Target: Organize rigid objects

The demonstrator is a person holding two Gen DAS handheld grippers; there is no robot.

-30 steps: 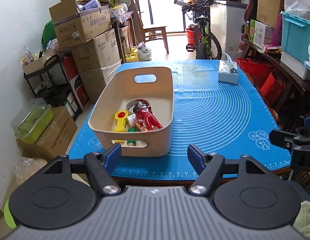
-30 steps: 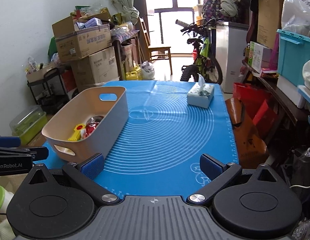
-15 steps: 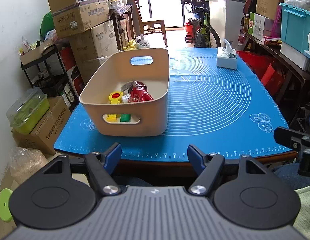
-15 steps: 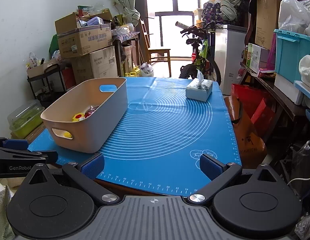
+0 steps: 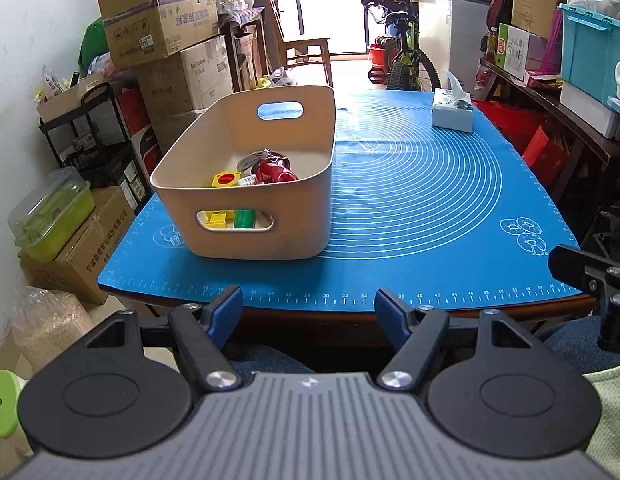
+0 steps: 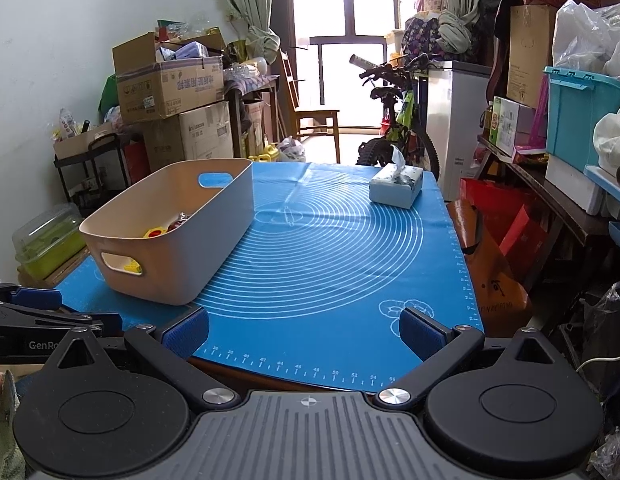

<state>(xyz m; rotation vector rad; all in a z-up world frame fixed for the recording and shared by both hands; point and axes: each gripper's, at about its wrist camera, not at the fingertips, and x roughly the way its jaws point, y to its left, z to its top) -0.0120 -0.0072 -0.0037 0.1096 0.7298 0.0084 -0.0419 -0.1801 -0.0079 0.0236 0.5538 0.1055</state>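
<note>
Bin: a beige bin (image 5: 246,184) with cut-out handles stood on the blue mat at about 10 o'clock of the left wrist view, near the desk's front left corner
Contents: a red toy (image 5: 275,171), a yellow piece (image 5: 226,179) and a green piece (image 5: 245,219) lay inside, the green one showing through the near handle slot
Mat: a blue mat (image 5: 422,200) with white rings covered the desk, bare to the bin's right
Tissue box: it (image 6: 396,186) sat at 1 o'clock, well apart from the bin
Left gripper (image 5: 309,307): fingers apart, nothing between them, held off the desk's near edge
Right gripper (image 6: 305,330): fingers apart and empty, over the mat's front edge
Surroundings: cardboard boxes (image 6: 170,84) at 10 o'clock, a bicycle (image 6: 402,120) at 12 o'clock
</note>
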